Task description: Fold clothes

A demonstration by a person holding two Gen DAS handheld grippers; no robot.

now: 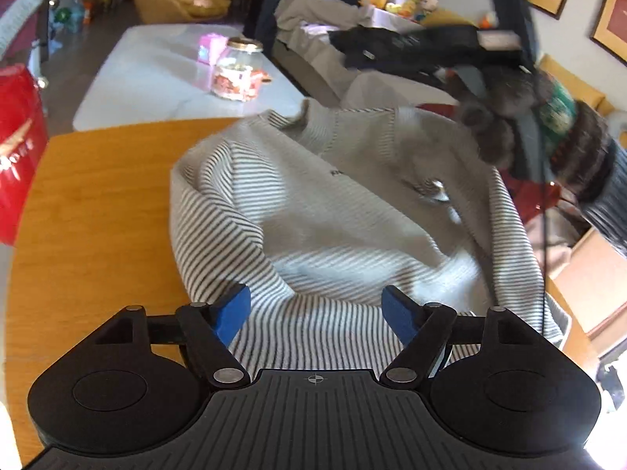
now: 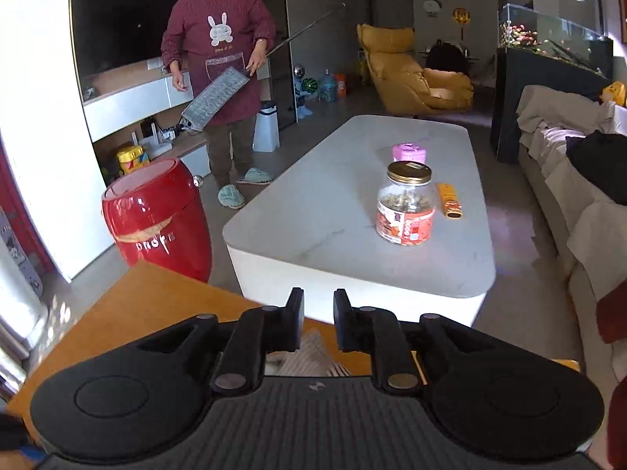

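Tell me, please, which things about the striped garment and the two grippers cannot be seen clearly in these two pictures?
- Striped garment, left wrist view: its near hem is hidden behind the left gripper; its far side is motion-blurred.
- Small print on its chest: too small and blurred to read.
- Right gripper, right wrist view: only a strip of striped cloth shows behind its narrow gap, so a grip cannot be confirmed.
- Wooden table: cut off by both frames.

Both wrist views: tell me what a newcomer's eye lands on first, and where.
In the left wrist view, a grey-and-white striped sweater lies rumpled on the orange wooden table, right ahead of the open left tongs. In the right wrist view, a glossy red bin stands on the floor left of the white coffee table, which carries a gold-lidded snack jar.
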